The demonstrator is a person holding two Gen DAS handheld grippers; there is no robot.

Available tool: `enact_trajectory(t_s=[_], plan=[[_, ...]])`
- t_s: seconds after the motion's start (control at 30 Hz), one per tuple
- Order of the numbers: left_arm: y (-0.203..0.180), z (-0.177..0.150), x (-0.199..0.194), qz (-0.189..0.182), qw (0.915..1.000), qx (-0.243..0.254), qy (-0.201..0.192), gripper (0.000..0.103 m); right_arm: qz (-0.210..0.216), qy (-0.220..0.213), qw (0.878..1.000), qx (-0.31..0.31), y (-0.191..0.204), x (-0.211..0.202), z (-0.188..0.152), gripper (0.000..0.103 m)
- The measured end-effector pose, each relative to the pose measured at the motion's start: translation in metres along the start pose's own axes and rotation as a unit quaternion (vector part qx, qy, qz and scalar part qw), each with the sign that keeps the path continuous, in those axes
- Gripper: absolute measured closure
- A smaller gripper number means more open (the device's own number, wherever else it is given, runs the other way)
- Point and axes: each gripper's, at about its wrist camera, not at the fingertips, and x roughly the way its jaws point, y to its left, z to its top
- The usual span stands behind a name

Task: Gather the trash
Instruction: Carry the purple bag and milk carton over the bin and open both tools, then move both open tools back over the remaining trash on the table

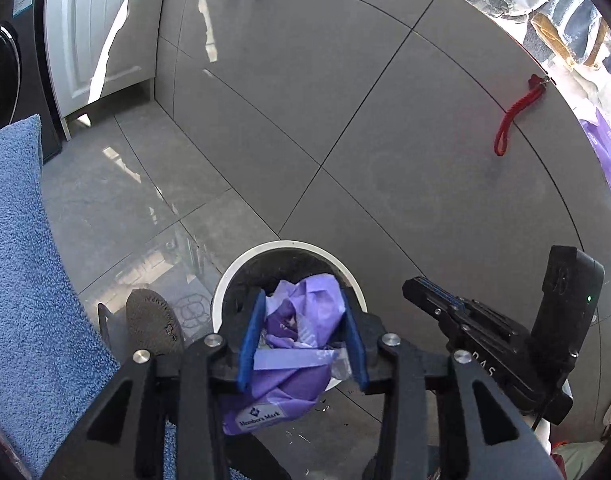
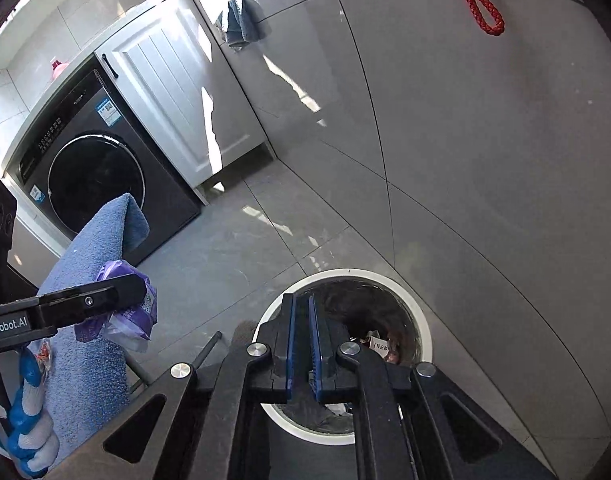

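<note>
Since the bin already holds scraps, progress: partly done
Purple wrapper (image 1: 297, 332): lower centre — clamped in left gripper (image 1: 301, 340) above white bin (image 1: 241, 268)
Right gripper (image 2: 301, 344): nearly closed, empty
Left: dropping wrapper — not yet done

The left gripper (image 1: 303, 336) hangs over a white-rimmed bin (image 1: 241, 268) with a crumpled purple plastic bag (image 1: 301, 312) between its blue pads (image 1: 249, 340). The bag's printed label (image 1: 259, 418) droops below the jaws. To the right, the right gripper (image 1: 415, 284) points toward the bin. A red cord (image 1: 517, 114) hangs on the grey tiled wall (image 1: 305, 80), and a blue towel (image 1: 21, 260) fills the left edge.
</note>
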Motion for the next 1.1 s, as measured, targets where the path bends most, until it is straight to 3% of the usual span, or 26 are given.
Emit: enact_trajectory(t_s=[0.13, 0.43, 0.83, 1.1], plan=[[0.000, 0.003, 0.002, -0.008, 1.0000, -0.002, 0.001, 0.056, -0.004, -0.005, 1.000, 0.003, -0.004, -0.006, -0.006, 0.082], [-0.008, -0.008, -0.021, -0.013, 0.9998, 0.007, -0.010, 0.056, -0.005, -0.029, 0.999, 0.013, -0.001, -0.043, -0.016, 0.079], [-0.001, -0.039, -0.118, 0.001, 0.9968, 0.008, -0.079, 0.055, 0.015, -0.083, 0.996, -0.021, 0.051, -0.110, -0.023, 0.065], [0.016, -0.082, -0.180, 0.021, 0.9910, -0.010, -0.132, 0.050, 0.022, -0.114, 0.991, -0.060, 0.103, -0.160, -0.044, 0.055]])
